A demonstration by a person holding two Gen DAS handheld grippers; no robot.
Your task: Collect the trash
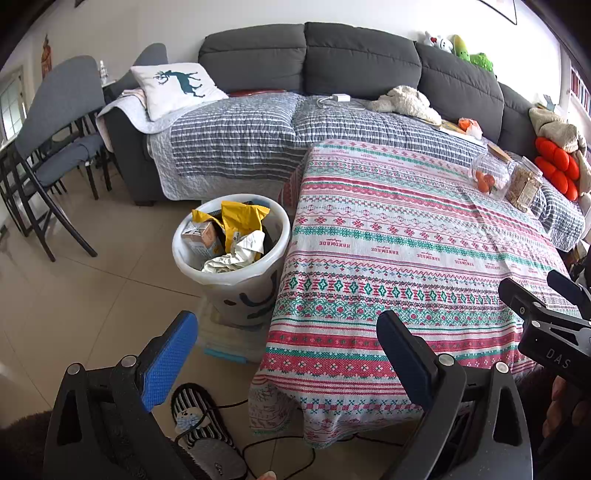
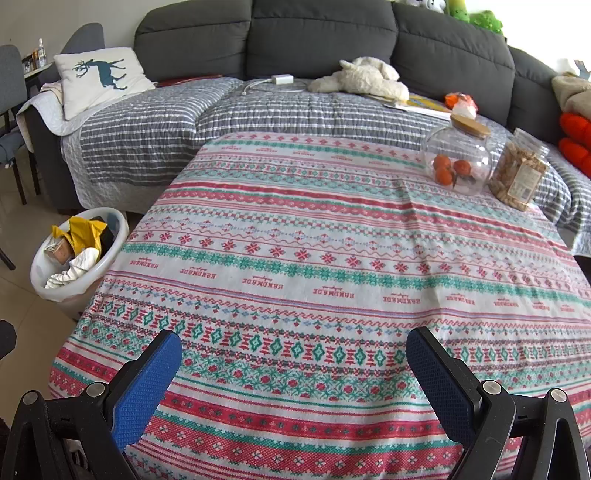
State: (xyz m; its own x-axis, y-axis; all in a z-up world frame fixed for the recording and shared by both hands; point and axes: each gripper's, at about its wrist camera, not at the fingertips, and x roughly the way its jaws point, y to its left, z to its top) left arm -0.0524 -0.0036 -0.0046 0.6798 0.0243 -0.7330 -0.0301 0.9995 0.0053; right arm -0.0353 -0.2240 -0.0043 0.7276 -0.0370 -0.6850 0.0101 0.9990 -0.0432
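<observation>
Patterned cloth covers the table (image 2: 295, 258); far right of the tool, a glass jar (image 2: 458, 162) of oranges touches a snack jar (image 2: 519, 173). Bin (image 1: 229, 266) on the floor (image 1: 74, 295), left.

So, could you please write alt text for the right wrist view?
The open right gripper hovers over a patterned tablecloth holding two jars. A full white trash bin stands at left, a grey sofa behind.

A grey sofa (image 2: 317, 33) stands behind the patterned tablecloth (image 2: 332, 266) bearing two jars (image 2: 458, 162).
</observation>
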